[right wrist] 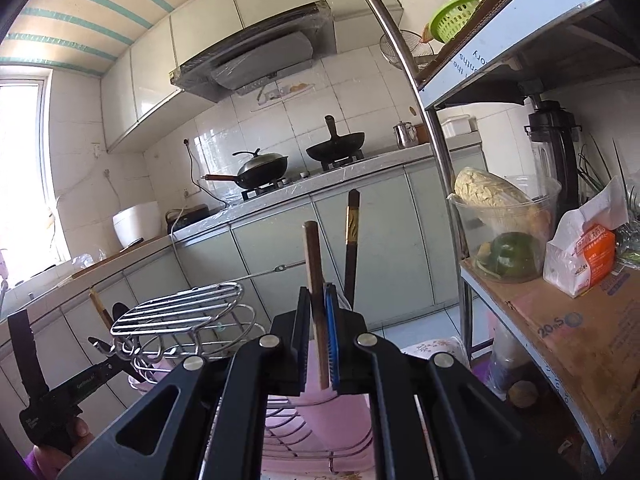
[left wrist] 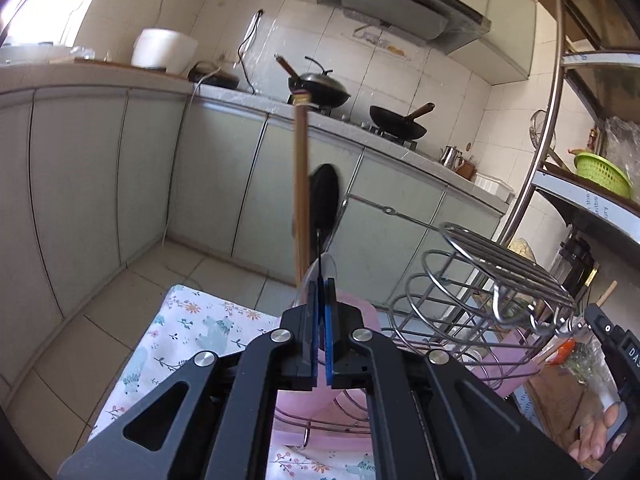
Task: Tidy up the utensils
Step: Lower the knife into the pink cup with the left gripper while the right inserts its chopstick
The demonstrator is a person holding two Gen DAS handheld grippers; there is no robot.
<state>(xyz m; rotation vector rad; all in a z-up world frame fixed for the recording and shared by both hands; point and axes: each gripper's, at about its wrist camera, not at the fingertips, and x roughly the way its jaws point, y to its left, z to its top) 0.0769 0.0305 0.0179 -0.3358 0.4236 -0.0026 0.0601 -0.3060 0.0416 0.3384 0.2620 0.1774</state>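
My left gripper is shut on the thin dark stem of a black spoon, which stands upright above the pads. A wooden chopstick with a gold band rises just left of the fingertips; whether it is gripped too I cannot tell. My right gripper is shut on a brown chopstick that sticks up between its pads. A darker chopstick with a gold band stands behind its right finger. Both grippers hover over a steel wire dish rack on a pink tray.
A round wire steaming rack lies on top of the dish rack. A floral cloth lies under the tray. A metal shelf at the right holds a cardboard sheet, a tub of vegetables and a packet. Cabinets and a stove with two woks stand beyond.
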